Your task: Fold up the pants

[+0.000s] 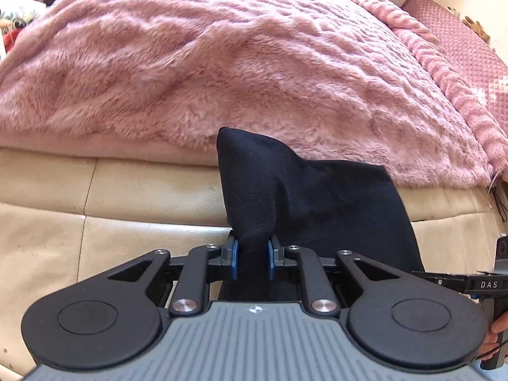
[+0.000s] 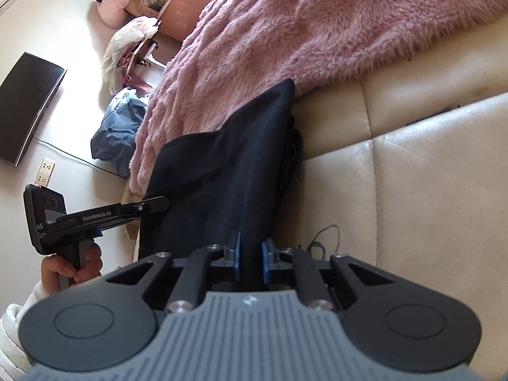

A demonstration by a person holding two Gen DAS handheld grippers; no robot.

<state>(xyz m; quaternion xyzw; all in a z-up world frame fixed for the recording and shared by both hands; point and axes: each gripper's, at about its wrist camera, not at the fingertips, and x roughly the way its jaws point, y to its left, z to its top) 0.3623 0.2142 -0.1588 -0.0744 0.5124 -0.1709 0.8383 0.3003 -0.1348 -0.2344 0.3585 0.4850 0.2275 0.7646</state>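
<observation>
The pants (image 1: 317, 203) are dark navy cloth, held up in the air in front of a bed. My left gripper (image 1: 252, 258) is shut on a bunched corner of the pants, which stands up above the fingers. My right gripper (image 2: 250, 258) is shut on another edge of the pants (image 2: 222, 165), and the cloth hangs stretched between the two grippers. The left gripper also shows in the right wrist view (image 2: 95, 219) at the left, its tip hidden against the cloth. The right gripper shows at the right edge of the left wrist view (image 1: 482, 282).
A fluffy pink blanket (image 1: 222, 63) covers the bed, above a cream padded bed frame (image 1: 111, 197). In the right wrist view, a black monitor (image 2: 25, 104), a blue bag (image 2: 117, 133), a white plastic bag (image 2: 127, 41) and wall sockets (image 2: 44, 171) lie to the left.
</observation>
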